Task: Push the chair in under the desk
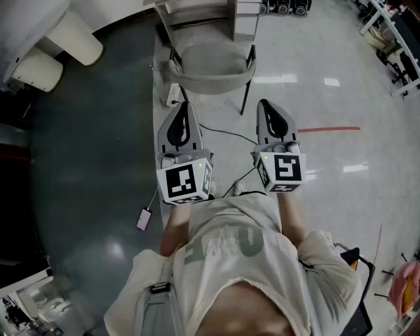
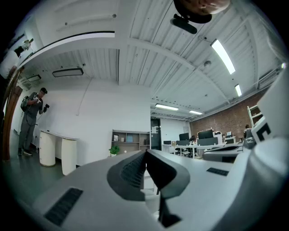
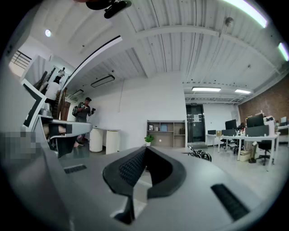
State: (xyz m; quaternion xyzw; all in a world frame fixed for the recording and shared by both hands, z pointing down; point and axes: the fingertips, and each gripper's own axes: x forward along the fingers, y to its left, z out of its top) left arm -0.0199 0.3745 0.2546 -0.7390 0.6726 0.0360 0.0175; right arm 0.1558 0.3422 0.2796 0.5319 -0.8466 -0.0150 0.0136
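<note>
Head view shows one chair (image 1: 213, 62) with a grey seat and dark legs, standing on the glossy floor (image 1: 315, 79) against the near edge of one white desk (image 1: 197, 12). Two grippers are held out level on the near side of the chair: the left gripper (image 1: 185, 106) in line with the chair's front left corner, the right gripper (image 1: 265, 104) just outside its front right leg. Each carries one marker cube, so two cubes in all. One thin dark cable (image 1: 226, 134) runs along the floor on the near side of the chair, between the two grippers.

Both pairs of fingers are pressed together with nothing between them: the left gripper view shows its ribbed fingers (image 2: 133, 171) meeting at the tip, and the right gripper view shows its fingers (image 3: 131, 168) the same. The chair lies just beyond both fingertips, its seat front facing them, and no contact with it shows. One person (image 2: 31, 119) stands far off by the wall.
</note>
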